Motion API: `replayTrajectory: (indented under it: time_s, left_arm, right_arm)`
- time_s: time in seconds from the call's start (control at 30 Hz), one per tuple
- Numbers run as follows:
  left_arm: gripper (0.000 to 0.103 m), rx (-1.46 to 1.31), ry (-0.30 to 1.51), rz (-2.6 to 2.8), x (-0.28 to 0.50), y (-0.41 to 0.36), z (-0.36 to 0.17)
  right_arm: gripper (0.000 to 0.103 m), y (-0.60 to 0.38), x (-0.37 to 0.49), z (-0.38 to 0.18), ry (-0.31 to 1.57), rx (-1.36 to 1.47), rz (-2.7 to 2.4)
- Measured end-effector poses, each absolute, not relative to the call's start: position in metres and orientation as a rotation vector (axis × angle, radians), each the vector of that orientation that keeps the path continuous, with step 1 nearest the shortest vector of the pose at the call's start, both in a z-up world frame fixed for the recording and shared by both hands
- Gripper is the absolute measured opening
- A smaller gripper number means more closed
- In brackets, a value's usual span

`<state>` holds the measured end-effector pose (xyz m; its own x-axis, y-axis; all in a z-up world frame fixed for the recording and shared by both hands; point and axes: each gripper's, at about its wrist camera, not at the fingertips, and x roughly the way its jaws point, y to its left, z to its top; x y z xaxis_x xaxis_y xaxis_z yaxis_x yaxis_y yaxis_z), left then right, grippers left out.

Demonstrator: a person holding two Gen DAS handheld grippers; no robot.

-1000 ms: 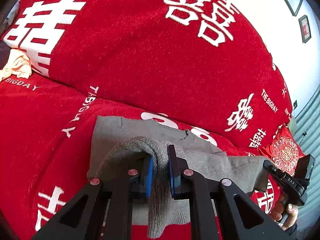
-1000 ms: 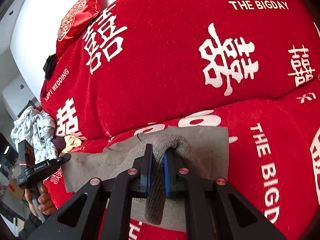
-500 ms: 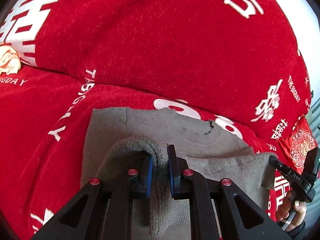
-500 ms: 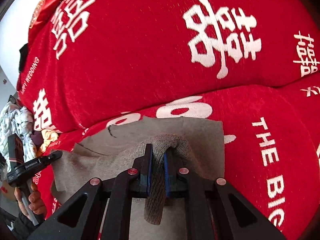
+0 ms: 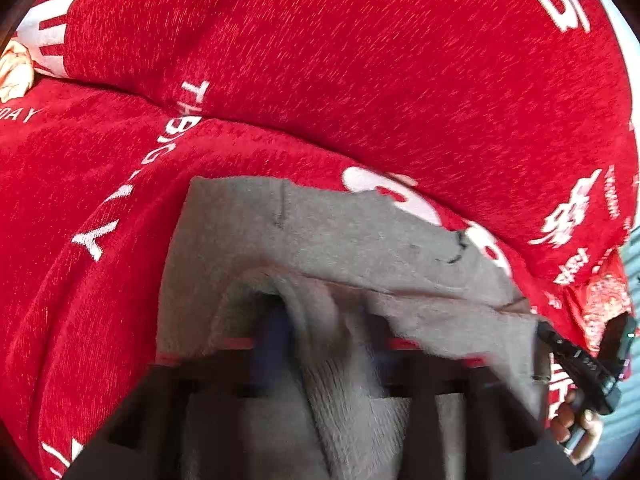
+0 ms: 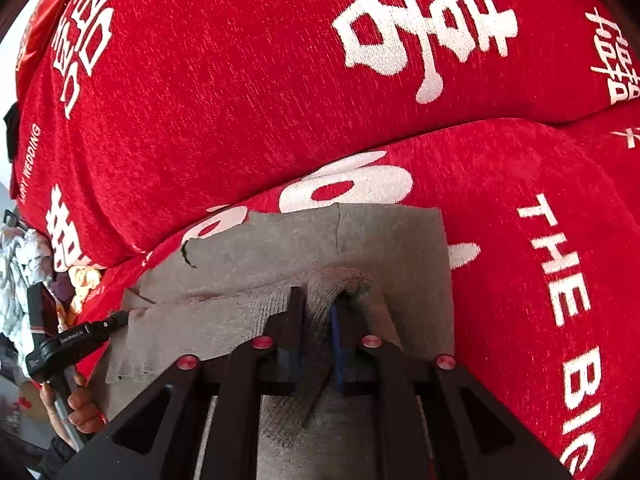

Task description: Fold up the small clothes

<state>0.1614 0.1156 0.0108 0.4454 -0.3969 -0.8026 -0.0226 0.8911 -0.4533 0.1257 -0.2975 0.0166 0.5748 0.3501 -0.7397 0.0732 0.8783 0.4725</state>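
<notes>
A grey knitted garment (image 5: 344, 240) lay spread on the seat of a sofa covered by a red throw (image 5: 360, 72) printed with white characters and lettering, its far edge close to the foot of the backrest. The near part of the cloth was drawn up and doubled toward that edge, so that 2 layers showed. In the left wrist view the left gripper (image 5: 328, 344) appeared smeared by motion; its jaws had just been opening and stood well apart, with a ridge of ribbed grey cloth rising between them and no pad pressing on it. In the right wrist view the right gripper (image 6: 318, 340) had a bunched fold of the same garment (image 6: 360, 236) between its blue pads; its jaws had just been opening a little, and a narrow gap showed on the right side of the fold, so the cloth looked loosely pinched at most. Each view caught the other tool at the edge of the picture, held in a hand (image 6: 80, 404) beside the garment's side edge. A heap of pale clothes (image 6: 20, 272) lay at the far left of the sofa.
</notes>
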Motion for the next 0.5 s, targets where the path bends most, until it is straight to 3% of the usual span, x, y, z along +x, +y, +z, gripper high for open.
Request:
replayTrajectory:
  time_s: [0.03,0.07,0.1,0.13,0.37,0.4,0.43,0.47,0.5]
  left_arm:
    - [0.103,-0.446,1.064,-0.236,0.157,0.119,0.017]
    - [0.102,-0.457,1.013,-0.217,0.15,0.123,0.026]
    - [0.102,-0.459,0.981,-0.226,0.142,0.125,0.035]
    - [0.102,-0.459,0.985,-0.242,0.14,0.124,0.038]
    - [0.102,-0.304,1.079,-0.291,0.103,0.084,0.031]
    - [0.093,-0.275,1.086,-0.29,0.102,0.078,0.029]
    - [0.075,-0.249,1.1,-0.291,0.101,0.072,0.025]
    - [0.066,-0.214,1.134,-0.288,0.102,0.063,0.018]
    - [0.057,-0.186,1.133,-0.266,0.102,0.058,0.017]
  right_arm:
    - [0.032,-0.298,0.123,0.019,0.946,0.493,0.183]
    - [0.041,-0.298,0.119,0.023,0.937,0.491,0.187]
    - [0.06,-0.298,0.115,0.026,0.93,0.486,0.185]
    - [0.065,-0.296,0.108,0.031,0.915,0.474,0.184]
    - [0.065,-0.281,0.08,0.039,0.905,0.428,0.212]
    - [0.065,-0.277,0.079,0.037,0.915,0.418,0.208]
    - [0.063,-0.274,0.079,0.034,0.923,0.412,0.211]
    - [0.06,-0.271,0.08,0.032,0.929,0.408,0.212]
    - [0.043,-0.269,0.081,0.03,0.936,0.398,0.211]
